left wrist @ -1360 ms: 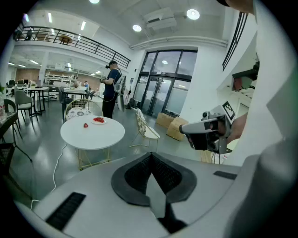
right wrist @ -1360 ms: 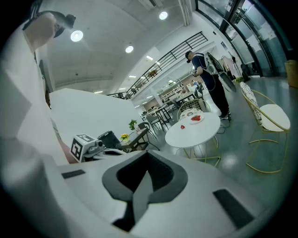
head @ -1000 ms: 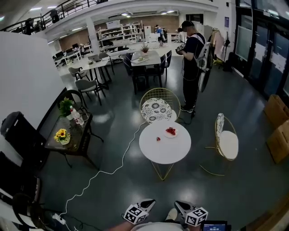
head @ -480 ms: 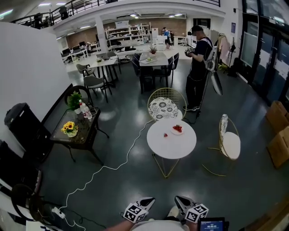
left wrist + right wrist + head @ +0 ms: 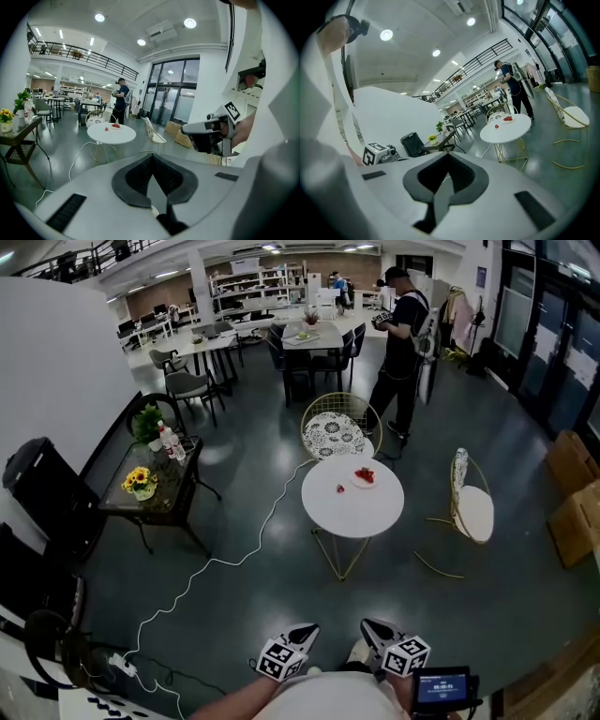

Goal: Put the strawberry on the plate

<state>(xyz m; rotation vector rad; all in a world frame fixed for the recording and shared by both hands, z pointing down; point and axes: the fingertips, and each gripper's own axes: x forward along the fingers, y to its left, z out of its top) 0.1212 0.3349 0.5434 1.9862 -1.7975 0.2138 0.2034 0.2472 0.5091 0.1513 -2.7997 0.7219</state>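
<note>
A small red strawberry [image 5: 340, 488] lies loose on the round white table [image 5: 354, 514], far ahead across the floor. Just right of it stands a small plate [image 5: 364, 477] with red fruit on it. Both also show small in the left gripper view, strawberry [image 5: 106, 129] and plate [image 5: 115, 125], and in the right gripper view, strawberry [image 5: 497, 125] and plate [image 5: 507, 119]. My left gripper [image 5: 305, 633] and right gripper [image 5: 373, 626] sit side by side at the bottom edge, close to my body, pointing at the table. Both are shut and empty.
A gold wire chair [image 5: 337, 432] stands behind the table, another [image 5: 472, 512] to its right. A person in dark clothes [image 5: 401, 338] stands beyond. A dark side table with flowers [image 5: 150, 488] is at left. A white cable [image 5: 234, 559] trails over the floor. Cardboard boxes [image 5: 574, 512] are at right.
The table and plate sit higher in the head view than a second ago. The standing person has shifted behind the chair. Both grippers stay shut and side by side.
</note>
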